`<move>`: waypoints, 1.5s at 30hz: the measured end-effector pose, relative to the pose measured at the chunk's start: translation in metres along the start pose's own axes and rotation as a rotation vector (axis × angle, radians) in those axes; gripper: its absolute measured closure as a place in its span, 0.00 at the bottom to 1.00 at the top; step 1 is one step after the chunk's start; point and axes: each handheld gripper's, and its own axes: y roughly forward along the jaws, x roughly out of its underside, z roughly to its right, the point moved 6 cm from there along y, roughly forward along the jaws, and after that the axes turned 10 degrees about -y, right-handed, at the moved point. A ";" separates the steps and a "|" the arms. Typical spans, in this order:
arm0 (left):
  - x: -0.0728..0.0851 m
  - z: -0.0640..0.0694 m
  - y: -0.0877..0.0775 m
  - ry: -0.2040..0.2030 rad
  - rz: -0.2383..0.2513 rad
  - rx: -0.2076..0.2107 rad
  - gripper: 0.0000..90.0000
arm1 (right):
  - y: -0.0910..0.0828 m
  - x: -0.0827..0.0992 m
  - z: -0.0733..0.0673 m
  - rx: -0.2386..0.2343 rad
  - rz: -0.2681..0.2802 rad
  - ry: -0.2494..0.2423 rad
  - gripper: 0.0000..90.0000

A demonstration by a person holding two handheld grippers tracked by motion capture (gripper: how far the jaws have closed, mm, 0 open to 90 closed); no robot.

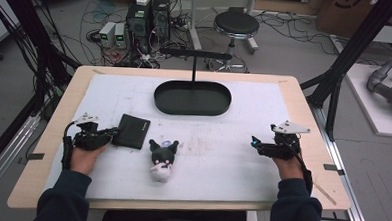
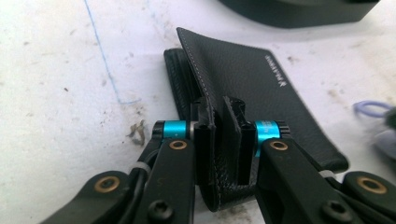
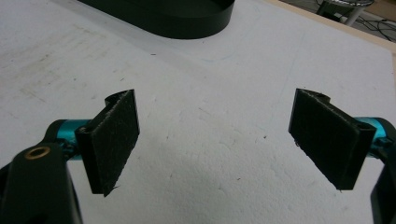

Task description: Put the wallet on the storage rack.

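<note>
While the left hand-held gripper (image 2: 225, 135) stands at the left edge of the black wallet (image 1: 132, 130), its jaws are closed on the upper flap of this wallet, which is lifted a little from the lower part. The wallet lies on the white cover of the table (image 1: 221, 176), just left of the small plush toy (image 1: 162, 158) and well in front of the black oval tray (image 1: 192, 98). Far to the right of the plush toy, the right hand-held gripper (image 3: 219, 140) rests on the same cover with its jaws wide apart, and between its pads (image 3: 114, 140) I see nothing but the white surface.
</note>
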 end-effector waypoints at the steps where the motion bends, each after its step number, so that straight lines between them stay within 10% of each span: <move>1: -0.005 0.001 -0.005 -0.016 0.039 0.041 0.94 | 0.001 0.000 0.000 0.003 -0.001 -0.001 0.18; 12: -0.036 -0.002 -0.045 0.008 0.222 0.058 0.97 | 0.001 0.001 -0.001 -0.004 -0.010 -0.002 0.18; 26: -0.044 0.028 -0.038 0.135 0.109 0.096 0.97 | 0.003 0.003 -0.002 -0.013 -0.021 -0.006 0.18; 45: -0.047 0.045 -0.005 0.164 0.139 0.025 0.93 | 0.004 0.002 -0.002 -0.012 -0.021 -0.006 0.18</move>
